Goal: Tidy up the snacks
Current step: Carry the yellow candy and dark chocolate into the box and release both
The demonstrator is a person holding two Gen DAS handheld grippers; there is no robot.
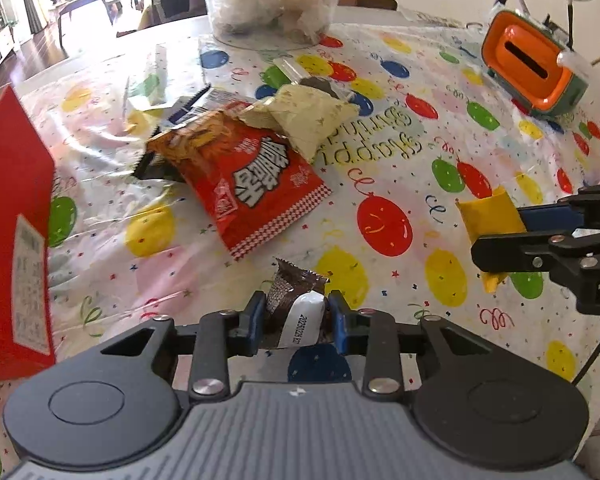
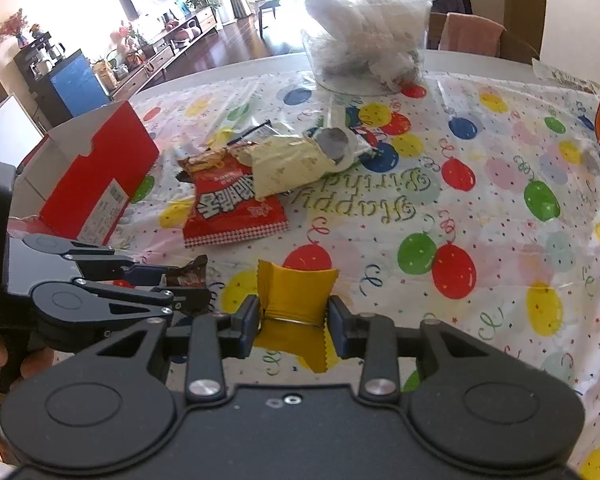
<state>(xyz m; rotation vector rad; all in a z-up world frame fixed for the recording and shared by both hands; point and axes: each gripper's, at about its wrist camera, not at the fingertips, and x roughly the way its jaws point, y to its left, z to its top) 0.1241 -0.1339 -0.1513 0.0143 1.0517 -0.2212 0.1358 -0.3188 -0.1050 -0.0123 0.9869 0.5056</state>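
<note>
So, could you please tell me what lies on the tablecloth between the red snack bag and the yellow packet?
Only bare balloon-print tablecloth between the red snack bag and the yellow packet, in both wrist views.

A table under a balloon-print cloth (image 1: 380, 152) carries a red snack bag (image 1: 256, 184) ahead of the fingers (image 1: 252, 320). A cream packet (image 1: 308, 116) overlaps its far end. A red box (image 1: 12, 220) stands to their left.

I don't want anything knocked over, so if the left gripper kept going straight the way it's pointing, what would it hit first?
Left gripper, shut on the brown snack packet, points down: it would probably meet the balloon tablecloth first, short of the red snack bag.
</note>
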